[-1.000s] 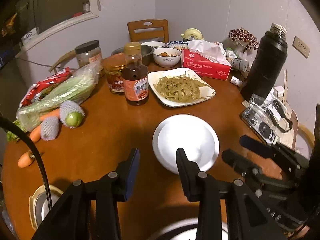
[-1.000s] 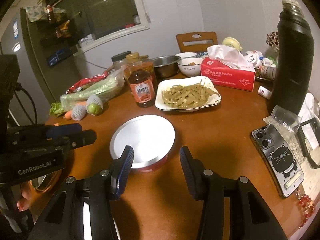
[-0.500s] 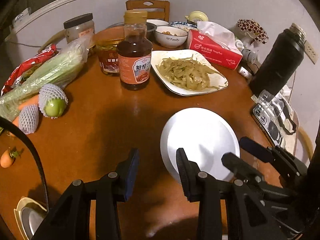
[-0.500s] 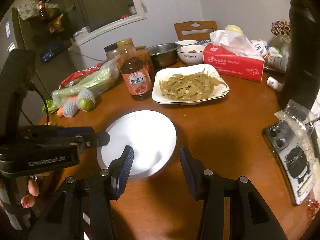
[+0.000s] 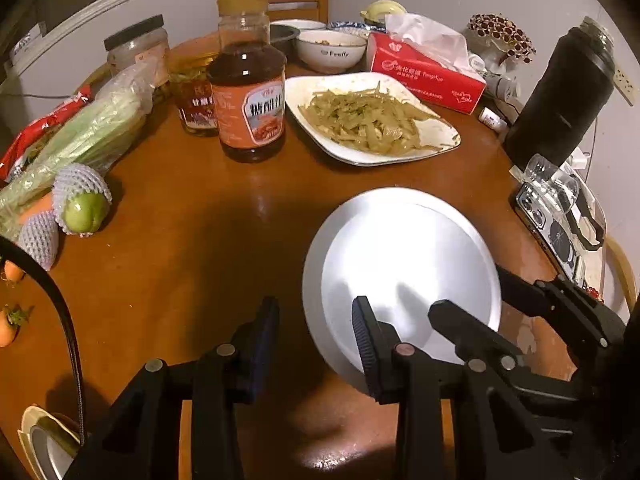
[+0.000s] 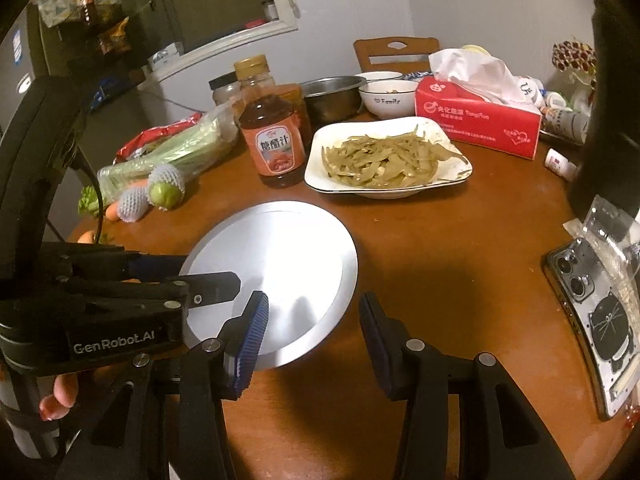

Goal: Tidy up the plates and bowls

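A round metal lid or plate [image 5: 404, 264] lies on the brown round table, seen also in the right wrist view [image 6: 280, 268]. My left gripper [image 5: 316, 332] is open at its near left edge, the right finger over its rim. My right gripper [image 6: 312, 320] is open at its near right edge, the left finger over the rim. A white square plate of food [image 5: 372, 120] [image 6: 388, 160] sits beyond. A white bowl [image 5: 330, 50] [image 6: 386, 96] and a steel bowl [image 6: 332, 94] stand at the back.
A sauce bottle [image 5: 248, 92], jars, bagged celery [image 5: 80, 136], netted fruit [image 5: 82, 204] and carrots are on the left. A red tissue box [image 5: 424, 70], black thermos [image 5: 560, 96] and a phone [image 6: 596, 312] are on the right. Plates [image 5: 44, 444] show at lower left.
Both grippers have moved forward and down toward the round metal plate, which now looks larger and lies between their fingers. Both stay open.
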### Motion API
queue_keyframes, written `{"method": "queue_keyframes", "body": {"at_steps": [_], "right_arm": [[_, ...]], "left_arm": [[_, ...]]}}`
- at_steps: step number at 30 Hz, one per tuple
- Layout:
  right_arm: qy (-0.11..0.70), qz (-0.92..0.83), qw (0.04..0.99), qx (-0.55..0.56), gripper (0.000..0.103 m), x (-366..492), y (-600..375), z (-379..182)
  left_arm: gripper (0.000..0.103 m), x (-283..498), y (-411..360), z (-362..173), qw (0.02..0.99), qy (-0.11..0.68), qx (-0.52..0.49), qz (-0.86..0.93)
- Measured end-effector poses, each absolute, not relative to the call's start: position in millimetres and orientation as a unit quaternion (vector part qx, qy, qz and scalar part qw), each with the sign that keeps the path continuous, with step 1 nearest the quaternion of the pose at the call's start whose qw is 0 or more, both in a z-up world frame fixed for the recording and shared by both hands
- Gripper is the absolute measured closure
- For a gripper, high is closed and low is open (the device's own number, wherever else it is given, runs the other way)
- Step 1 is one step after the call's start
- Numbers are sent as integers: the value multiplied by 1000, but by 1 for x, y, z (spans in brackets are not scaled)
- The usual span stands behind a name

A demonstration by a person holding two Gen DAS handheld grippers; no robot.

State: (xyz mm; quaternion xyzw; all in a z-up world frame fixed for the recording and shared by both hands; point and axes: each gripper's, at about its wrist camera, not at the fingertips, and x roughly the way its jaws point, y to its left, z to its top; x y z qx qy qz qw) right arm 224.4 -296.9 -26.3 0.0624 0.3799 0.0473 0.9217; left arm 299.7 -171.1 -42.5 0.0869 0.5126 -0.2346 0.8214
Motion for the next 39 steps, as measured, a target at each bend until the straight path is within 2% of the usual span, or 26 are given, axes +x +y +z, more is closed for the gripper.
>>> {"method": "queue_keyframes", "body": {"at_steps": [3,9,25,39], "right_arm": [[376,49,923,60,58,225,-295,-26],[372,63,925,51,70,222,-288,-25],[359,51,931,36,72,206,-282,-6],[332,55,942,8,71,168,-253,38]], "left_arm": [[65,301,-171,-49,814,525,82,-235],[80,294,-175,-45,816,518,97,-237],[81,271,-176,-17,836,475,124,-243],[81,229,-137,30,863,435,74,-248]]}}
